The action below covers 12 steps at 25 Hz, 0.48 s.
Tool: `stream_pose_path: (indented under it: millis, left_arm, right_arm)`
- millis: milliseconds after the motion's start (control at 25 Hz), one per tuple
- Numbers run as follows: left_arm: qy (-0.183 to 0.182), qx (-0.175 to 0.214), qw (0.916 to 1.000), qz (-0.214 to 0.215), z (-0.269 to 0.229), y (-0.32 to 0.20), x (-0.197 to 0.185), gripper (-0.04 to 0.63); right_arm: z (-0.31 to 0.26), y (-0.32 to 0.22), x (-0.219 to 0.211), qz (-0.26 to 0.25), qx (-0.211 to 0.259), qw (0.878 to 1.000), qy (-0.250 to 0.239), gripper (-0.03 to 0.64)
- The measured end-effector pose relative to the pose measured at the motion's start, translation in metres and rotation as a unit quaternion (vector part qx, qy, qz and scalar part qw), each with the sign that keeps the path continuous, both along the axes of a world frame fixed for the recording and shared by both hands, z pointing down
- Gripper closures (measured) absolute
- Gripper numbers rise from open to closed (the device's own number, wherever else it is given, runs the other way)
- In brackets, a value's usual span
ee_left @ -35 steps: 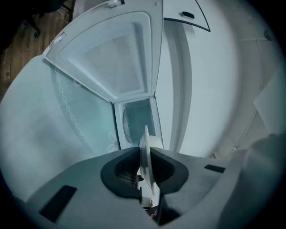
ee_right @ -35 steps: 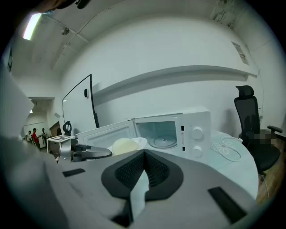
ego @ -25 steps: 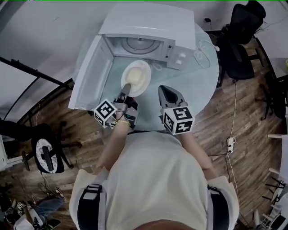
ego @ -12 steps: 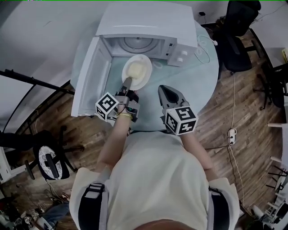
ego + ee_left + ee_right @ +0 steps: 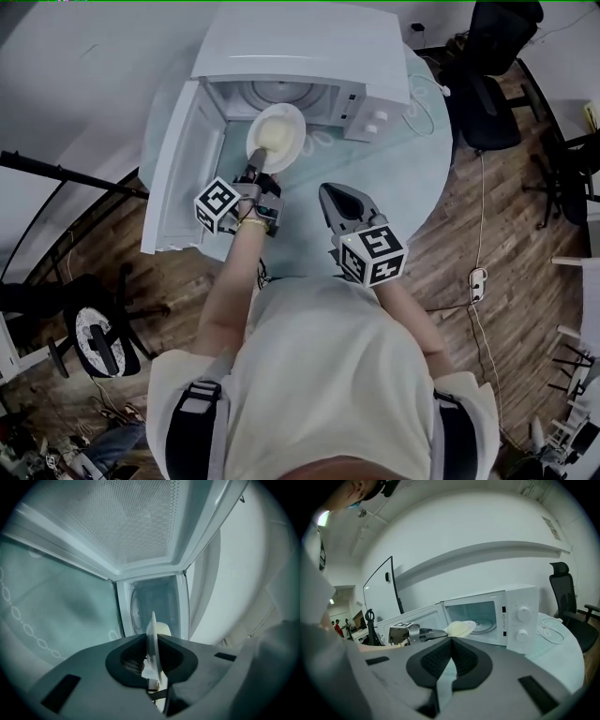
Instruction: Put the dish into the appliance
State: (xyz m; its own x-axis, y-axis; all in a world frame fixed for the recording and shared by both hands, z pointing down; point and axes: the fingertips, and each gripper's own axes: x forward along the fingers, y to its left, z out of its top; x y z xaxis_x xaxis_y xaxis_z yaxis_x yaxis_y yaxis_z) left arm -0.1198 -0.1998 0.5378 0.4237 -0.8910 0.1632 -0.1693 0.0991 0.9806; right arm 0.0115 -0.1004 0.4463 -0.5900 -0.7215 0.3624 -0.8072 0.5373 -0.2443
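A white plate (image 5: 277, 131) with pale yellow food hangs at the mouth of the white microwave (image 5: 309, 47), whose door (image 5: 183, 169) stands swung open to the left. My left gripper (image 5: 258, 169) is shut on the plate's near rim. In the left gripper view the plate (image 5: 152, 634) shows edge-on between the jaws, with the oven cavity (image 5: 157, 604) straight ahead. My right gripper (image 5: 335, 195) hangs over the table to the right, shut and empty. Its own view shows the plate (image 5: 460, 628) and the left gripper (image 5: 440, 633) in front of the open microwave (image 5: 520, 616).
The microwave stands on a round glass table (image 5: 412, 150) with a white cable (image 5: 427, 98) lying to the oven's right. Black office chairs (image 5: 497, 84) stand behind on the wooden floor. A dark stand (image 5: 66, 169) and another chair (image 5: 98, 333) are at the left.
My left gripper has carried the plate forward, from over the table up to the microwave's opening. The right gripper has hardly moved.
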Motion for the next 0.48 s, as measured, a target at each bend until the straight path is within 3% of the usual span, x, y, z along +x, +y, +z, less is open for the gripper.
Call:
stream_pose_path:
  millis: [480]
  left_arm:
    - [0.002,-0.007,0.9997,-0.022,0.024,-0.063,-0.001,0.554]
  right_arm:
    - [0.004,-0.025,-0.007,-0.023,-0.014,1.000,-0.005,0.611]
